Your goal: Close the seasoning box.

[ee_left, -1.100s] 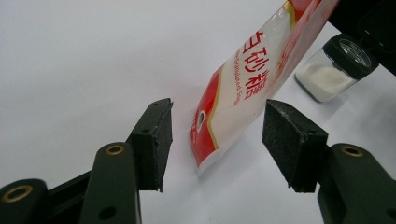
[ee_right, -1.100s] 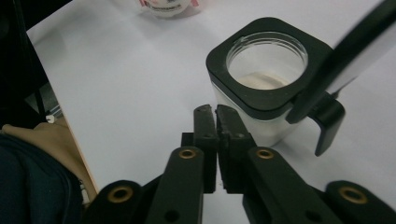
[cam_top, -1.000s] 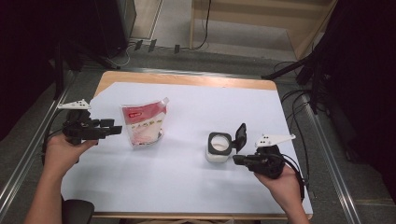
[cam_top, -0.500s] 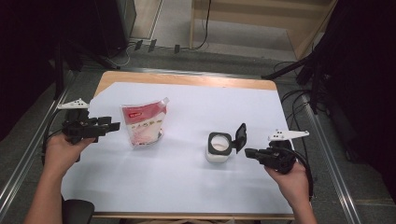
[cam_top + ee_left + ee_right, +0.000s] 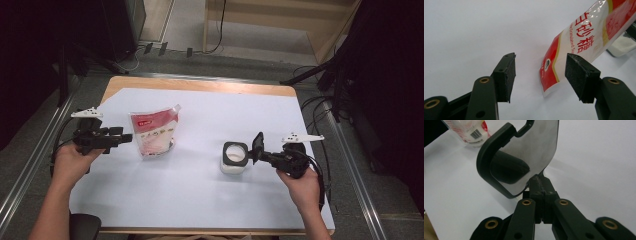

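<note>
From the high view, a small white container [image 5: 233, 159] stands right of centre on the white table sheet [image 5: 200, 200], its square mouth open and something white filling it. Its dark lid [image 5: 258, 146] stands on edge just right of the mouth, and the right gripper [image 5: 261, 154] is pinched onto the lid's lower edge. The sugar pouch [image 5: 154, 132] lies on the left half of the sheet, long axis running away from the person, its spouted corner toward the far side (the contents look pale through the clear lower part). The left gripper [image 5: 125, 136] sits level just left of the pouch, pointing at it, apart from it. Between pouch and container the sheet is bare, and there is open sheet in front of both, toward the near edge.

In the left gripper view, the jaws stand wide apart with nothing between the pads [image 5: 577, 72]; the pouch [image 5: 576, 50] runs diagonally from the upper right down toward the gap, its bottom corner just beyond the right pad. Bare sheet stretches to the left.

In the right gripper view, the jaws are closed tight on the lid's [image 5: 524, 152] thin edge; the lid rises upright, its dark rim curving left. The pouch's barcode end [image 5: 471, 132] shows far off, upper left.
</note>
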